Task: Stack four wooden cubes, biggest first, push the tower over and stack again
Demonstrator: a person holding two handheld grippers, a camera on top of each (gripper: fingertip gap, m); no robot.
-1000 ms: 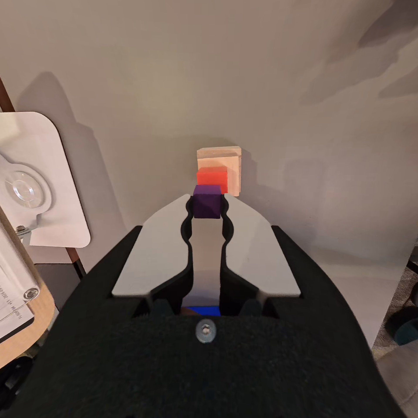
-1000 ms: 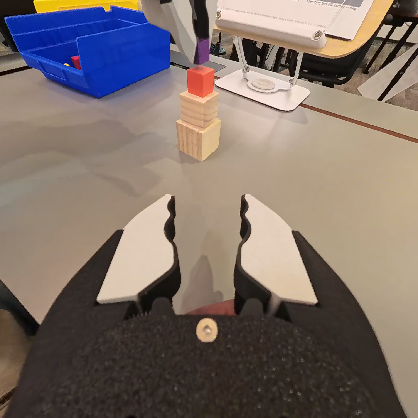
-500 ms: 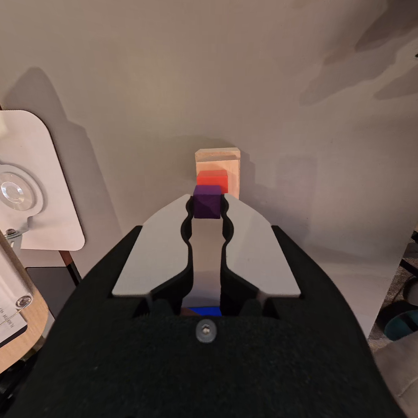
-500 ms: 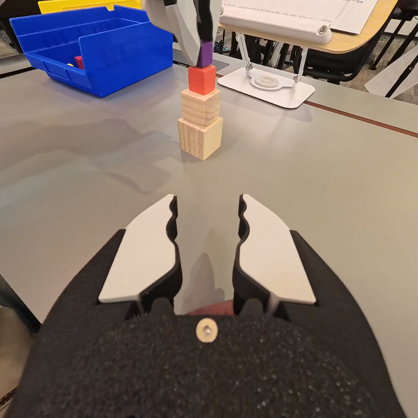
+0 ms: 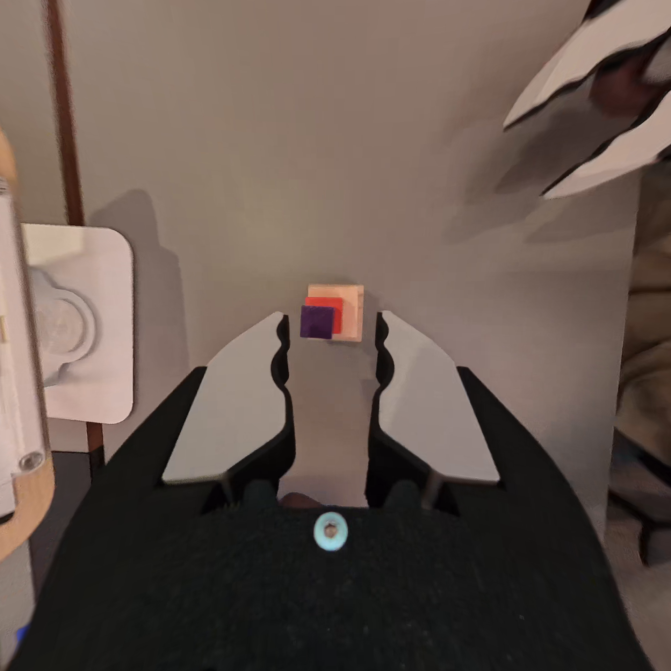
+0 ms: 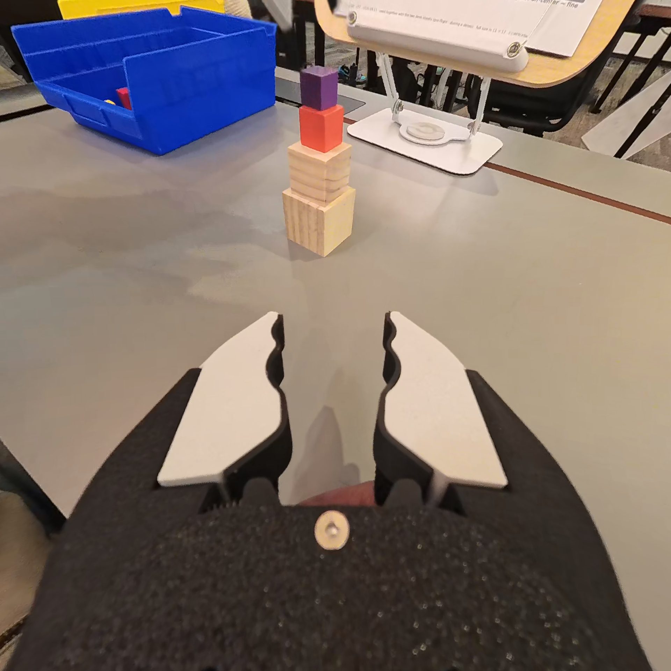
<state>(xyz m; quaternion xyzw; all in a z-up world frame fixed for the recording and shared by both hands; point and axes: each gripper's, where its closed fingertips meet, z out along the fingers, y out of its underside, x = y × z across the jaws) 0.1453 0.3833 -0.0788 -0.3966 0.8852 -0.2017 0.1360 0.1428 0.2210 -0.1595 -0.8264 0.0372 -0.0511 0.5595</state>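
Purple cube [image 6: 318, 88] tops the tower, on orange cube [image 6: 321, 126], small pine cube [image 6: 318, 173], big pine cube [image 6: 317, 223], mid grey table [image 6: 472, 276] | left gripper [image 5: 330, 323] overhead, jaws wide, empty | right gripper [image 6: 332, 323] near, low, jaws wide, empty | blue bin [image 6: 152, 76] beyond-left

The grey counter [image 6: 508, 290] carries a four-cube tower, its largest plain wooden cube [image 6: 318, 224] resting on the surface mid-counter. Toward the far edge sit a blue bin [image 6: 181, 90] at left and a white stand base [image 6: 428, 141] at right.
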